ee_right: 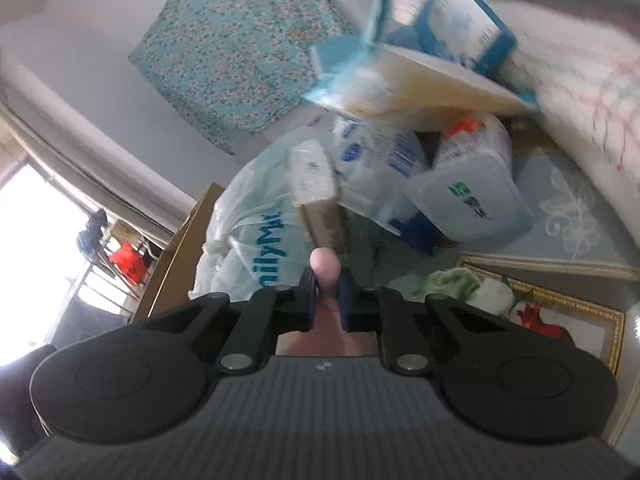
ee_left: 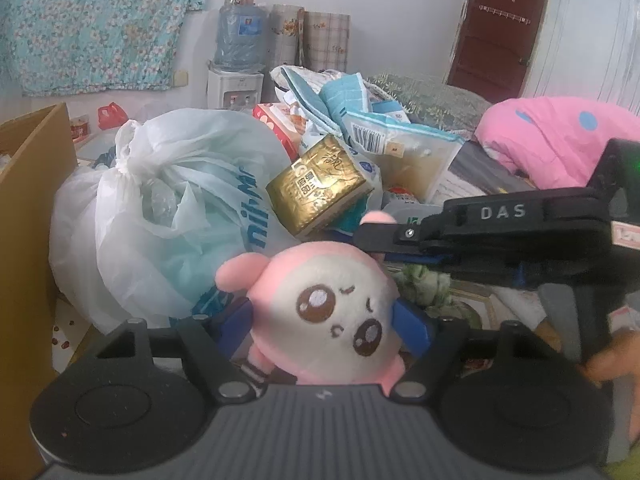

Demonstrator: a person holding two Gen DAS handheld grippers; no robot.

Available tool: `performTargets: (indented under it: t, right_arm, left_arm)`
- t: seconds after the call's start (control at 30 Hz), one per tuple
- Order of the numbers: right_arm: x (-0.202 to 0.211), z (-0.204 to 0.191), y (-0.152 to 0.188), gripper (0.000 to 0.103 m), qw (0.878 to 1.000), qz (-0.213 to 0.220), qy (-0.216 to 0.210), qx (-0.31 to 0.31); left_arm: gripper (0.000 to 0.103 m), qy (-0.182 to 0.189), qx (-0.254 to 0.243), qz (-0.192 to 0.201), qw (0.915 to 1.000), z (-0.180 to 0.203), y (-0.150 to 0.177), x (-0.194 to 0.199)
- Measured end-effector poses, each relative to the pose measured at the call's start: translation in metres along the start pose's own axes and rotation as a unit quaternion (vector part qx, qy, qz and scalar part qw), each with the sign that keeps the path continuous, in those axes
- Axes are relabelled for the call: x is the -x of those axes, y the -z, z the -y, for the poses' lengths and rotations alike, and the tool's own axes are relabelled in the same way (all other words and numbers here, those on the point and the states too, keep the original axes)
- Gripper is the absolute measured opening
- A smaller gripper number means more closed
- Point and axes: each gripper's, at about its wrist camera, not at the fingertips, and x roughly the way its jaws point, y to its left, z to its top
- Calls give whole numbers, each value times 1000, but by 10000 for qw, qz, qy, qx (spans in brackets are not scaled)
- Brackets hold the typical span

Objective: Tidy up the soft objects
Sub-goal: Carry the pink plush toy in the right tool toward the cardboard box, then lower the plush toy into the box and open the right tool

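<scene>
"DAS" stands in white letters on the black right gripper (ee_left: pixel 376 236) at three o'clock; the white plastic bag (ee_left: pixel 160 216) shows partial blue lettering.

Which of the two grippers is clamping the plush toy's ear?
The right gripper, shut on the pink-and-cream plush toy's pink ear; the left gripper straddles its head.

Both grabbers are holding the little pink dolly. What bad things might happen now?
1. The right gripper pinches only one small ear of the pink and cream plush doll; a tug might strain that ear's seam or let it slip out.
2. The left gripper squeezes the doll's round head; pulling apart could stretch it.
3. The shiny gold foil-wrapped packet leans tilted just behind; a bump might topple it.
</scene>
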Motion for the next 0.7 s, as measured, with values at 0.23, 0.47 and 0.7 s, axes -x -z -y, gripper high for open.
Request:
performTargets:
  t: [0.23,0.47,0.7]
  right_arm:
    - [29,-72,-6,8,9956,-13,-460,822]
    - [29,-164,-24,8,9768,-161,-1064,1852]
    - [-29,-256,-57,8,9545,-517,-1941,2203]
  left_arm:
    - [68,187,277,555,9979,-8,-3,53]
    - [73,-184,718,1541,9853,-34,-15,129]
    - [80,-1501,1263,2482,9486,-74,-15,192]
